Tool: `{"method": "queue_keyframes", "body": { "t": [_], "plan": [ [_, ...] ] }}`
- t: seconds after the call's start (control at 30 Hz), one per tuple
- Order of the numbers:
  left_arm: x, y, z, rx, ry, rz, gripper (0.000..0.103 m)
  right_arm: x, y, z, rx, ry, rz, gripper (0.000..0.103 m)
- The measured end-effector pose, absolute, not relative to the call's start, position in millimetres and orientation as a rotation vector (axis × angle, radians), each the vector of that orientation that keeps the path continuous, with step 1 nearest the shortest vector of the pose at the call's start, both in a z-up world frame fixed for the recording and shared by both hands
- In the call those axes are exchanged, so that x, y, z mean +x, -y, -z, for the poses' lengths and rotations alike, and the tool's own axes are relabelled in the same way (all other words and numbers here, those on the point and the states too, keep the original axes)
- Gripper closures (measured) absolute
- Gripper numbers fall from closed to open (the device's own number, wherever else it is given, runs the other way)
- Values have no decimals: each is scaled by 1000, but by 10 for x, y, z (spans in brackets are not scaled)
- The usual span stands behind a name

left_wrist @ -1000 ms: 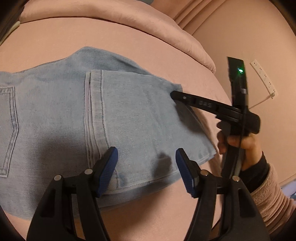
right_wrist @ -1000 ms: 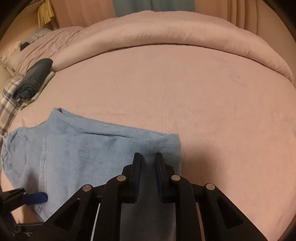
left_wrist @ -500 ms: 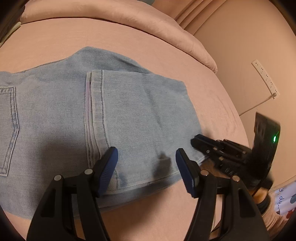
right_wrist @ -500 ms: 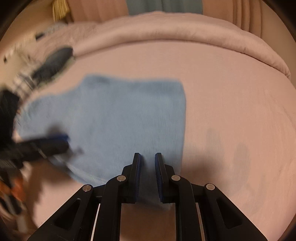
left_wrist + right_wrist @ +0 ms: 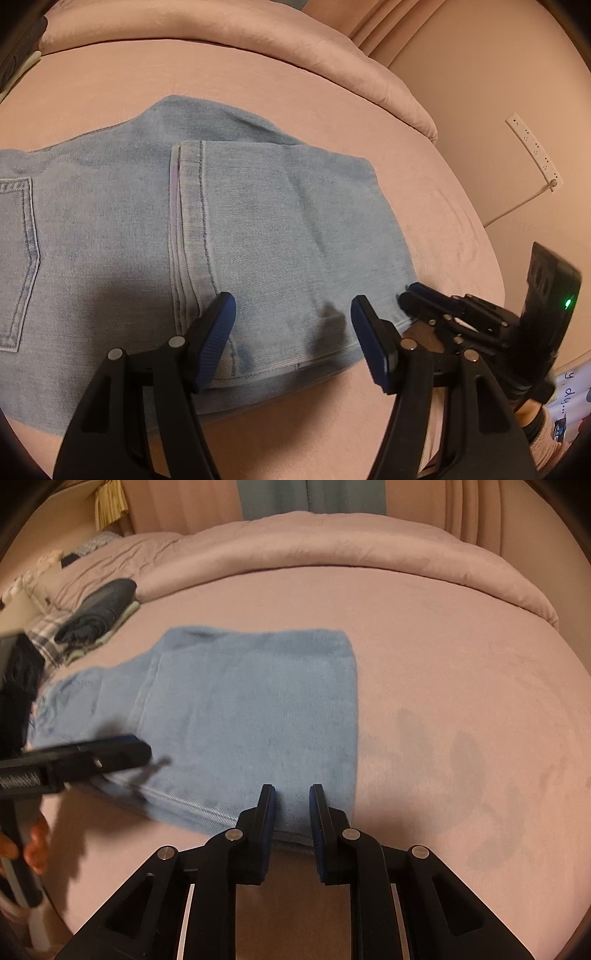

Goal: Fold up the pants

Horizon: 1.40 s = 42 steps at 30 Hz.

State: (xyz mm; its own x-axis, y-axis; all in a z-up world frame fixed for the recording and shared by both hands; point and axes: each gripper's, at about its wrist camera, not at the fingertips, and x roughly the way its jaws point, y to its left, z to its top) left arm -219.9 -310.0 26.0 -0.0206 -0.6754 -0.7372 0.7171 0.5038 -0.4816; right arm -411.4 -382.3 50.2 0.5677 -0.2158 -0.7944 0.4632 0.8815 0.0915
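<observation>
Folded pants [image 5: 258,229] on bed [image 5: 424,192]

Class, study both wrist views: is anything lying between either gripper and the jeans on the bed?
Nothing visible does. The left gripper stands open directly over the near edge of the jeans, and the right gripper, jaws narrowly apart, sits at their near right corner. Only bare pink sheet surrounds the denim.

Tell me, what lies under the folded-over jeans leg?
Under the leg another layer of the jeans shows, resting on the pink bed. What lies between the layers is covered.
</observation>
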Motion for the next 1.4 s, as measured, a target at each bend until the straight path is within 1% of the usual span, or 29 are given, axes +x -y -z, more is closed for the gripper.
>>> {"method": "queue_keyframes", "body": {
  "t": [0.17, 0.3, 0.33, 0.4, 0.5, 0.67, 0.8, 0.9, 0.93, 1.0, 1.03, 1.17, 1.4],
  "plan": [
    [-2153, 3072, -260, 13, -1162, 1112, 38, -4121, 3856, -472, 317, -857, 419, 85],
    [-2057, 2872, -323, -101, -1208, 1071, 37, -4142, 3849, -480, 308, -846, 416, 85],
    [-2045, 2789, -356, -113, -1201, 1049, 31, -4145, 3848, -479, 309, -843, 417, 85],
    [-2029, 2593, -388, -128, -1187, 1002, 21, -4140, 3845, -475, 311, -841, 420, 85],
    [-1985, 2221, -375, -219, -1206, 970, 21, -4141, 3847, -472, 315, -838, 421, 85],
    [-1887, 1427, -301, -452, -1224, 883, 21, -4149, 3856, -466, 329, -830, 424, 85],
    [-1810, 984, -168, -564, -1233, 787, 21, -4151, 3854, -471, 338, -826, 434, 85],
    [-1744, 741, -73, -712, -1223, 753, 21, -4148, 3858, -494, 354, -829, 441, 84],
    [-1725, 693, -65, -743, -1209, 734, 21, -4148, 3861, -507, 362, -831, 442, 81],
    [-1697, 663, -80, -764, -1187, 710, 21, -4153, 3865, -564, 390, -825, 444, 72],
    [-1673, 645, -71, -780, -1176, 694, 21, -4157, 3856, -603, 403, -813, 443, 64],
    [-1518, 643, -48, -839, -1145, 658, 21, -4111, 3709, -745, 374, -766, 403, 63],
    [-1207, 582, -24, -928, -1098, 604, 20, -3788, 3432, -766, 351, -799, 292, 63]
  ]
}}
